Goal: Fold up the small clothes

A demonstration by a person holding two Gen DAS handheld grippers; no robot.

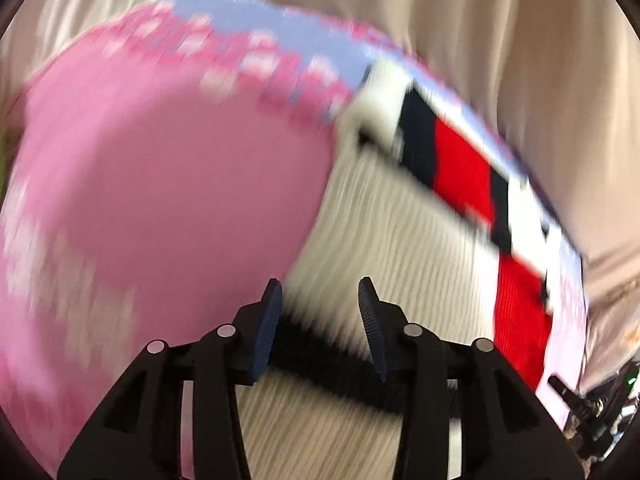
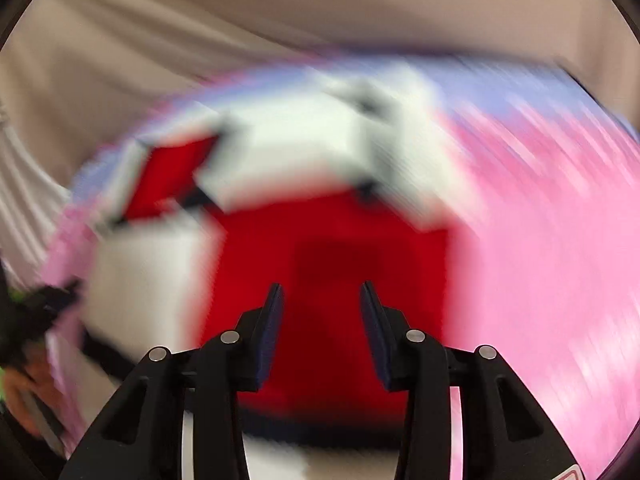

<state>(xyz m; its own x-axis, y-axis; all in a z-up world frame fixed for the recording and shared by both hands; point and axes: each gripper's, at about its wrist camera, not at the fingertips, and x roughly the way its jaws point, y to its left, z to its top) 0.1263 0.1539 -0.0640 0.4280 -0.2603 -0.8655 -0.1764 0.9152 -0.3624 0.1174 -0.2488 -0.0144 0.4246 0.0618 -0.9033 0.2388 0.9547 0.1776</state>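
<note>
A small knit garment lies on a pink cloth. In the left wrist view its cream ribbed part [image 1: 384, 216] fills the middle, with red, black and white bands [image 1: 464, 168] to the right. My left gripper [image 1: 320, 300] is open just above the cream part, holding nothing. In the right wrist view the garment's red panel [image 2: 332, 272] is right ahead, with white parts [image 2: 296, 156] beyond it; the frame is heavily blurred. My right gripper [image 2: 322, 300] is open above the red panel, holding nothing.
The pink cloth with pale pattern and lilac border [image 1: 160, 184] covers the surface and also shows in the right wrist view [image 2: 540, 260]. Beige draped fabric [image 1: 520, 40] hangs behind. The other gripper shows at the left edge of the right wrist view [image 2: 36, 312].
</note>
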